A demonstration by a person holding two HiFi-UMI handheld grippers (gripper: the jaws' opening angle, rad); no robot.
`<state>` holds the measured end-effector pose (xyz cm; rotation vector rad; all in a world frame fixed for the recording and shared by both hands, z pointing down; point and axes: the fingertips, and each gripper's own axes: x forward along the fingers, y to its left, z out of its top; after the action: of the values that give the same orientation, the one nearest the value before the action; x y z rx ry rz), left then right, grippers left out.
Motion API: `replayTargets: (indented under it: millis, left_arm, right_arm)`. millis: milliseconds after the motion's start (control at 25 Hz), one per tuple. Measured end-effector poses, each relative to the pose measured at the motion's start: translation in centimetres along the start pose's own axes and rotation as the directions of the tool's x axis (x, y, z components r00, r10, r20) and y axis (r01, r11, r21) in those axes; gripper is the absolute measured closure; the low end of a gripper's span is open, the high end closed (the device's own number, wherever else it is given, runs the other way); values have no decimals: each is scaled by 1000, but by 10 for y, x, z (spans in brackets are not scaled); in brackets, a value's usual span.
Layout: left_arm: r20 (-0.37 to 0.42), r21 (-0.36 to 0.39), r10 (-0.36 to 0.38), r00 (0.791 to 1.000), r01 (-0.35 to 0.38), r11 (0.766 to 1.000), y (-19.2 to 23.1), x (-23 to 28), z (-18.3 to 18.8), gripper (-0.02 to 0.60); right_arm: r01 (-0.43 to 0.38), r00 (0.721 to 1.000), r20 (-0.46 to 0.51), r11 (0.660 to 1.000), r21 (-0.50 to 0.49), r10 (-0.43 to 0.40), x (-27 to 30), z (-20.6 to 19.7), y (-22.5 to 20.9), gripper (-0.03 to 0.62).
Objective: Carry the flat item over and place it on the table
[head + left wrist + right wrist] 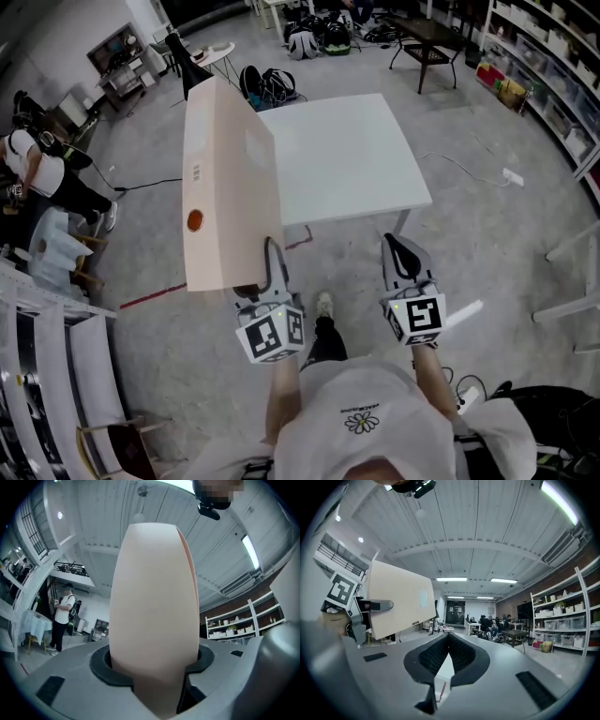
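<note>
1. I judged this to be the carrying step. The flat cardboard box (225,187), pale peach with a round orange sticker (194,221) on its face, was in the air and not yet on the white table (347,159).
2. The left gripper (267,258) was clamped on the box's lower edge. In the left gripper view the box filled the space between the jaws, with both pads pressed against its sides. The box stood upright on its narrow edge and rose well above the gripper.
3. The right gripper (396,246) held nothing. In the right gripper view its jaws met at the tips, and only the table and floor showed through the slit beneath them.
4. In the head view the box hung over the floor at the table's near left corner. The tabletop lay just ahead of both grippers, and nothing stood on it.
5. The next move, as I read it, called for bringing the box forward over the tabletop. I would then tip it from upright to flat, lower it until the broad face rested, and only then loosen the left jaws. Held by one edge, a tall panel like this could swing or slip.
6. The box was closed, so I could not tell what was in it. Shelves (553,75) along the right wall carried storage bins whose contents were too small to make out. Dark bags (314,37) sat on the floor beyond the table.
</note>
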<state>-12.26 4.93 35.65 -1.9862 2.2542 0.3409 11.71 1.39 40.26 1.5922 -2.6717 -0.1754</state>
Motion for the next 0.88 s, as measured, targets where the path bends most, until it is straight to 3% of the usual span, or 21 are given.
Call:
replayTargets:
  millis: [280,560,880]
  left_arm:
    - [41,15,-15,999,14,1000,34,104,2,296]
    - [73,42,-49,996,46,998,63,216,-1,296]
    - [28,37,-92,995,91,995,67,294,-26,296]
  right_arm:
    - [-6,999,-37,1000,-14,5,112,-5,0,582]
    - [50,999,15,999,8,-50,223,13,-17,582]
    - [93,996,-13,995,43,-92,286,9,-39,582]
